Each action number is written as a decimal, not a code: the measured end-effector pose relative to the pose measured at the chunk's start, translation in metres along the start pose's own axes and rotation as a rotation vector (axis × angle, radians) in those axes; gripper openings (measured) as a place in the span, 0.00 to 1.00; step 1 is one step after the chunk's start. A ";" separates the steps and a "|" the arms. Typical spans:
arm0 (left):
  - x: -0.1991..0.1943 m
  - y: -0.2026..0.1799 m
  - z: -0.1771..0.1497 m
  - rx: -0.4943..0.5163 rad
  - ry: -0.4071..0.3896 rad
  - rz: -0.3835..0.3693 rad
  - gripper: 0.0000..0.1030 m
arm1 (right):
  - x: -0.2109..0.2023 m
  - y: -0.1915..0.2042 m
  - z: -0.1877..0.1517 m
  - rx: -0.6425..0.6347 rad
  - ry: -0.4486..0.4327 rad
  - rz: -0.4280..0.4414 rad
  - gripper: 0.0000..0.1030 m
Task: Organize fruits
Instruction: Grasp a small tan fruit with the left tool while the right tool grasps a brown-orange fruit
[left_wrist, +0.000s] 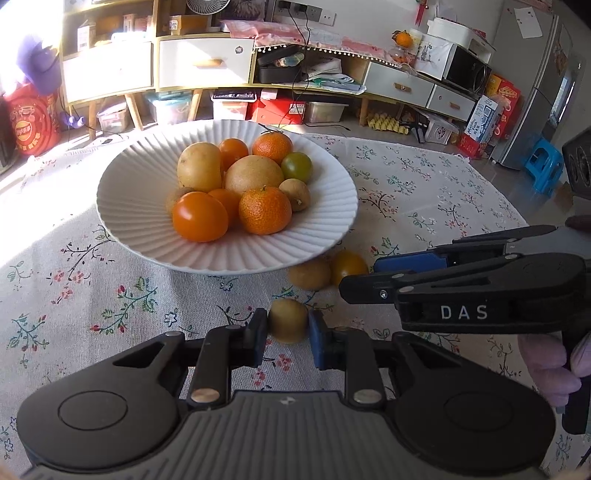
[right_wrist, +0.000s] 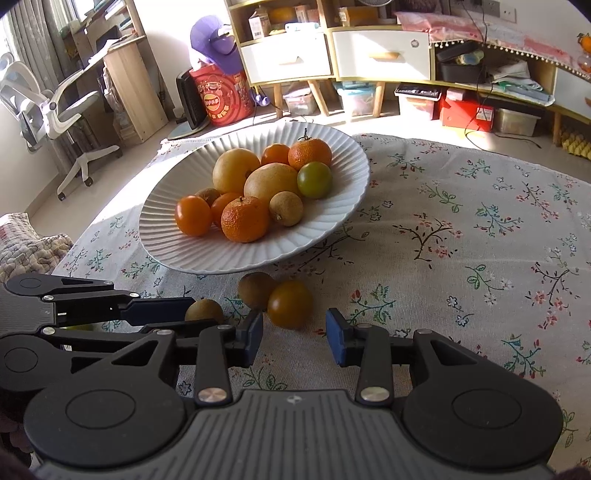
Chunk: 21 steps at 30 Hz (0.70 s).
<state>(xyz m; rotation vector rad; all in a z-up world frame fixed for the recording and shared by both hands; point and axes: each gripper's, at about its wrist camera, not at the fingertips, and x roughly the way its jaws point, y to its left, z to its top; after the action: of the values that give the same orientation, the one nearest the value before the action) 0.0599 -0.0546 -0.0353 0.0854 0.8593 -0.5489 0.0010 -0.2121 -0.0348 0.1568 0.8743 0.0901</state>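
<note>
Left wrist view: most fruit sits in my plate (left_wrist: 332, 236), left gripper (left_wrist: 287, 325) jaws clamp one longan (left_wrist: 287, 320), right gripper (right_wrist: 294, 332) jaws stand apart, empty, two loose fruits (right_wrist: 275, 295) wait on the surface (right_wrist: 461, 258)

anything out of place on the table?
Yes. Three small fruits lie on the tablecloth beside the plate, not on it: a brown one pinched in the left gripper, another brown one touching an orange tomato.
</note>
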 end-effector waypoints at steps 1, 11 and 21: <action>-0.001 0.000 0.000 0.002 0.001 0.003 0.12 | 0.001 0.001 0.001 0.003 0.001 0.001 0.34; -0.005 -0.002 -0.001 0.005 0.019 0.007 0.12 | 0.010 0.008 0.003 -0.016 0.001 -0.019 0.34; -0.011 -0.001 0.001 -0.014 0.013 -0.020 0.11 | 0.005 0.008 0.002 -0.013 0.004 -0.052 0.24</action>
<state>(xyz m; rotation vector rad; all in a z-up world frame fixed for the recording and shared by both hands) 0.0544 -0.0506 -0.0267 0.0678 0.8773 -0.5618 0.0060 -0.2033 -0.0357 0.1218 0.8810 0.0476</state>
